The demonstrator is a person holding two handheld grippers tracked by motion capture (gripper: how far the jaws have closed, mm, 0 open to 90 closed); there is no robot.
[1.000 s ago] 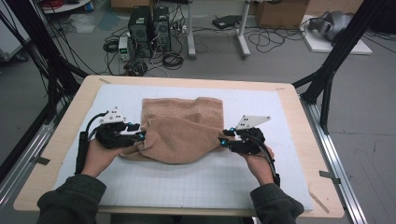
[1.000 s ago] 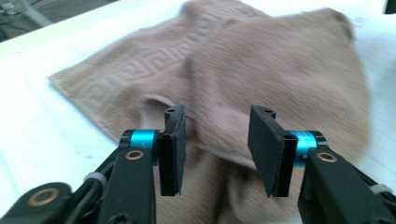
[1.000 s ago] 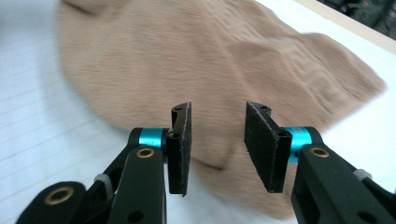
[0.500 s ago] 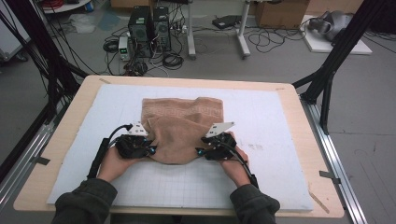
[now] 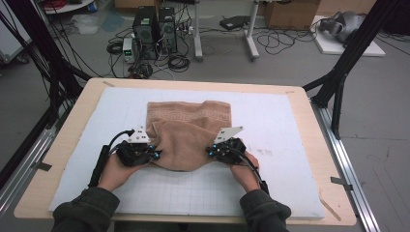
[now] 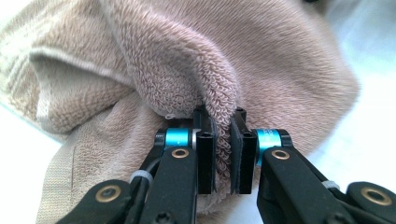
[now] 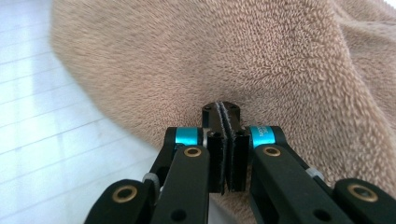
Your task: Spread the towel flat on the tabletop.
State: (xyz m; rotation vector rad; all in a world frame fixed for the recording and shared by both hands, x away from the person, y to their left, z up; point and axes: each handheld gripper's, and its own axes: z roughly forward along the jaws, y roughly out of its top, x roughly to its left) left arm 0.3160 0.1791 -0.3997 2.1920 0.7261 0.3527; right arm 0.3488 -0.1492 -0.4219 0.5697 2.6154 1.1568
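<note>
On the white mat (image 5: 300, 145) covering the surface (image 5: 72, 145), a tan towel (image 5: 188, 130) lies partly folded, its near edge bunched between the two hands; the left claw (image 6: 223, 154) has just been closing and now pinches a thick fold of terry between its pads, while the right claw (image 7: 226, 154), also just closed, has its pads pressed nearly together at the towel's edge, whether on a thin layer of cloth I cannot tell for sure. Both grips sit at the near corners, left (image 5: 153, 153) and right (image 5: 211, 151), probably so the edge can be lifted evenly and carried over for a fold; no containers stand on the mat.
</note>
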